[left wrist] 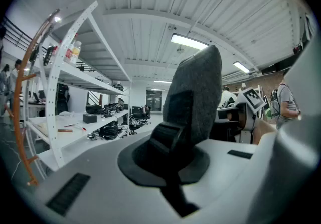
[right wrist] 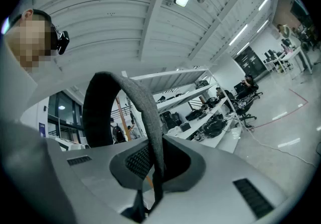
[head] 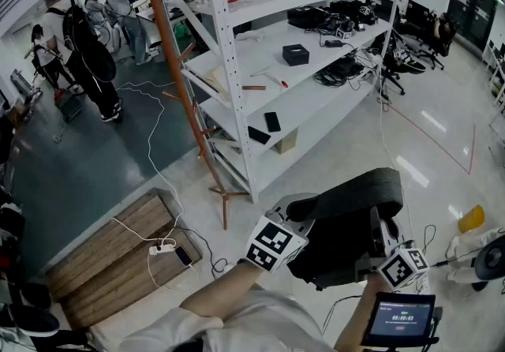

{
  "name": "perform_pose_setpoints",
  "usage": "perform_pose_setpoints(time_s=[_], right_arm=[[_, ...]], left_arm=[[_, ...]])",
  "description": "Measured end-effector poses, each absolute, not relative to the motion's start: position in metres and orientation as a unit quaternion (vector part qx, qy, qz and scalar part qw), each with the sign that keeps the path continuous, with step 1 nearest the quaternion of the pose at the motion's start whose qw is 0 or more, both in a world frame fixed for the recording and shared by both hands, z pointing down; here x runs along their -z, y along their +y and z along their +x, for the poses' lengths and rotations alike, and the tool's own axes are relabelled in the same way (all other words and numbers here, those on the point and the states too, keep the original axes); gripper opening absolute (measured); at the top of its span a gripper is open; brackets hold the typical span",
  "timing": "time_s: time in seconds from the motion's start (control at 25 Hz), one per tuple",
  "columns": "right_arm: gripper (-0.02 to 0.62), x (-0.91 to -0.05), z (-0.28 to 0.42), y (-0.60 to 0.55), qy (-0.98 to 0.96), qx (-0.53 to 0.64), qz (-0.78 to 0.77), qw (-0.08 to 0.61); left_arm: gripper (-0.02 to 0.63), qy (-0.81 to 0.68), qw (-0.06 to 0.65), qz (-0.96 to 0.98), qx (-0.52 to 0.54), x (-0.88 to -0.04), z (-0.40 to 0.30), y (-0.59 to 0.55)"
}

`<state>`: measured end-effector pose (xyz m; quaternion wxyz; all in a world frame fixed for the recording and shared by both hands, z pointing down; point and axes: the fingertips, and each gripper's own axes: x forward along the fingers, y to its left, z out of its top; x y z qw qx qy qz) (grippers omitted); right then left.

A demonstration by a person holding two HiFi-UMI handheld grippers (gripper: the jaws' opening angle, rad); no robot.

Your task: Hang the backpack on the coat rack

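While your left gripper (left wrist: 173, 168) and right gripper (right wrist: 150, 178) are both clamped tight on the backpack (head: 351, 216), it hangs between them just before you. The coat rack (head: 178, 66) stands well apart, beside the shelving (head: 304, 99).

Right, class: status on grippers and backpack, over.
Left gripper, right gripper shut on dark grey fabric backpack. Not yet on brown wooden coat rack. White metal shelving beside rack.

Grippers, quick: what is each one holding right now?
Left gripper: jaws shut on the dark grey fabric backpack.
Right gripper: jaws shut on the same backpack.
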<state>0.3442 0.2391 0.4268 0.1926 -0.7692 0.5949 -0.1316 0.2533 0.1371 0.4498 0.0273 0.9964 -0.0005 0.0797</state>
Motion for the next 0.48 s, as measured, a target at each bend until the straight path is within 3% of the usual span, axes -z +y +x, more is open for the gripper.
perform_pose_setpoints(time_s=[0.48], right_arm=[[0.038, -0.402, 0.250, 0.011, 0.698, 0.151, -0.678, 0.174]], left_arm=[[0.005, -0.143, 0.048, 0.988, -0.015, -0.421, 0.134, -0.066]])
